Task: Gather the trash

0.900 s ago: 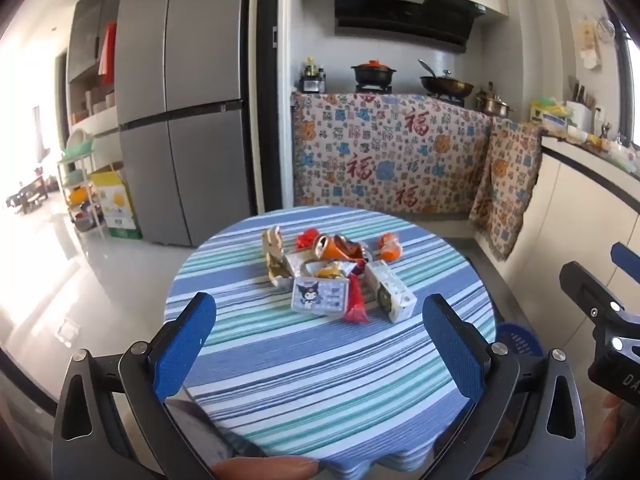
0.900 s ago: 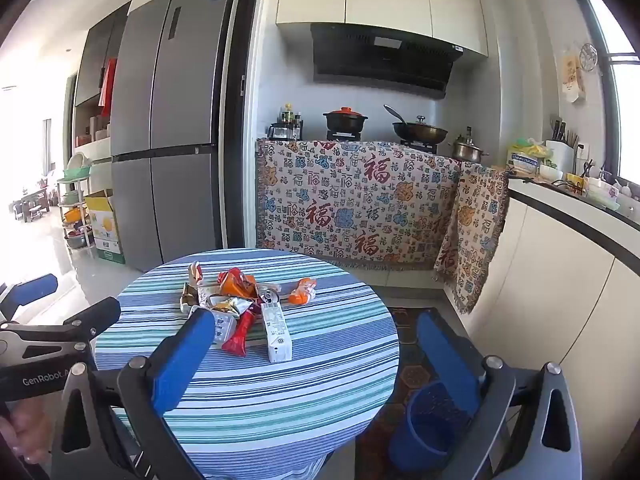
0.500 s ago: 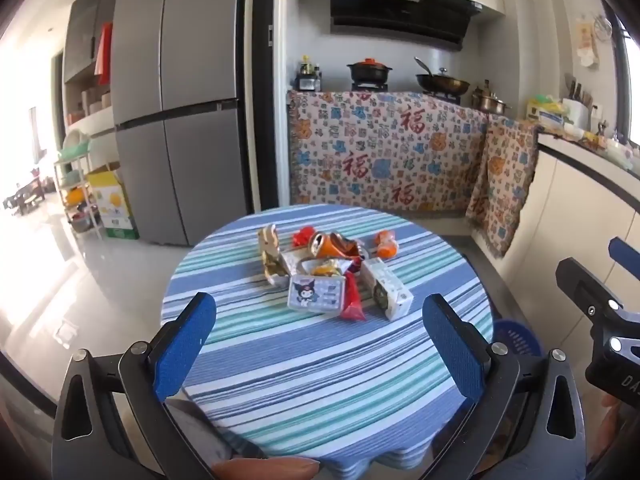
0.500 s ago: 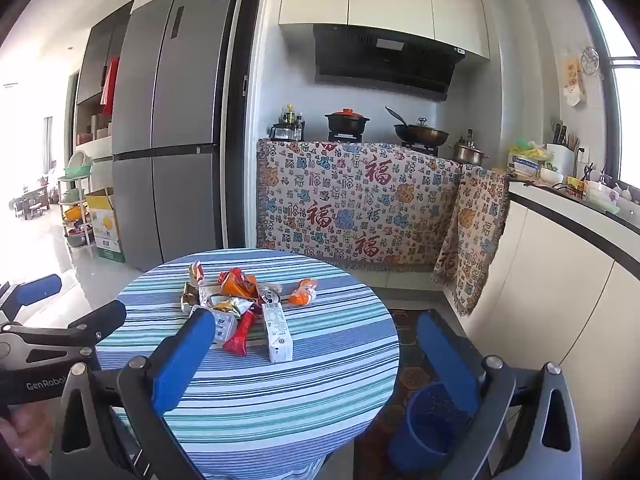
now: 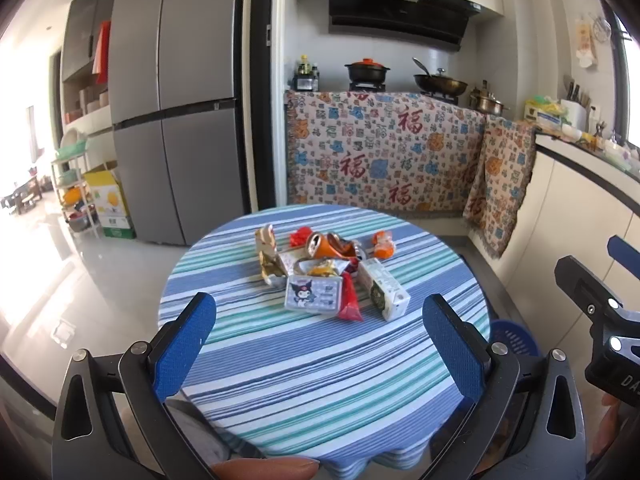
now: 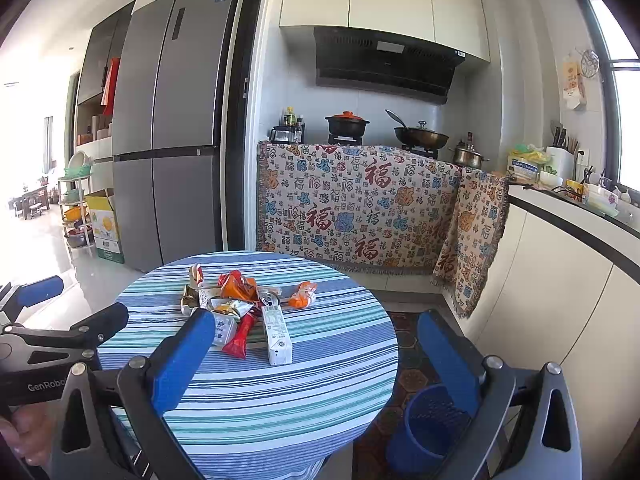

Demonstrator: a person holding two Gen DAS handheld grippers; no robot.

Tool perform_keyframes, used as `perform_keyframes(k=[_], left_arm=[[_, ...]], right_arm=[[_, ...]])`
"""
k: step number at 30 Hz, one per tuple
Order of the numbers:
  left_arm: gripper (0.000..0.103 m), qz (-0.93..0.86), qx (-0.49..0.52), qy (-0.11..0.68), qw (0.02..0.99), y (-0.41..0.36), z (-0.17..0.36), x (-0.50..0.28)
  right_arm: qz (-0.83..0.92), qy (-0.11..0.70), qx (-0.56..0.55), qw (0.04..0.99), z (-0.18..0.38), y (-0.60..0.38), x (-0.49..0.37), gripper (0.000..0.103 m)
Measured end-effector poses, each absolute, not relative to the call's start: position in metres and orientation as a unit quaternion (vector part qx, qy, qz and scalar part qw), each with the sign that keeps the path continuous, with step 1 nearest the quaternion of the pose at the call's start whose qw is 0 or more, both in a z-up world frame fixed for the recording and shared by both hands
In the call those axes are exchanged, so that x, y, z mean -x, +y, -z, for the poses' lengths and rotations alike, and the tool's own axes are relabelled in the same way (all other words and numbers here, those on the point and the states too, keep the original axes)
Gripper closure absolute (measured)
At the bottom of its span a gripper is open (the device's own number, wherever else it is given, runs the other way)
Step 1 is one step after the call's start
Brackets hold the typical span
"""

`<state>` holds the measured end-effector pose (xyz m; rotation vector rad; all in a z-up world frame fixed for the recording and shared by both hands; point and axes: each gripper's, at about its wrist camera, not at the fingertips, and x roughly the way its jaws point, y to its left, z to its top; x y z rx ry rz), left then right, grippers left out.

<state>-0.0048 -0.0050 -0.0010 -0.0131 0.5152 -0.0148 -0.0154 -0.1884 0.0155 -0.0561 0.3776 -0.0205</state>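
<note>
Lying heaped at the tabletop's (image 5: 320,364) centre, the trash (image 5: 328,276) looked light: crinkly wrappers, a crushed can (image 5: 326,245), a stiffer carton (image 5: 384,294) best pinched across its sides. Both the left gripper (image 5: 320,344) and right gripper (image 6: 316,360) hung wide and empty near the table's near edge; a blue basket (image 6: 430,426) stood on the floor just beside it.

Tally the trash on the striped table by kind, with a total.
Crushed can: 1
Cartons: 2, milk carton, gold carton
Kuromi box: 1
Wrappers: at least 4, red wrapper, orange wrapper
Total: at least 8; the pile overlaps.
</note>
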Motion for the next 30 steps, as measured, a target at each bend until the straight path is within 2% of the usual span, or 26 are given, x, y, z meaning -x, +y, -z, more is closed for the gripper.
perform_keyframes(k=[30], left_arm=[[0.0, 0.009, 0.008, 0.257, 0.966, -0.0073, 0.0017, 0.0036]], right_arm=[[0.012, 0.189, 0.027, 0.982, -0.0134, -0.1858, 0.0178, 0.0]])
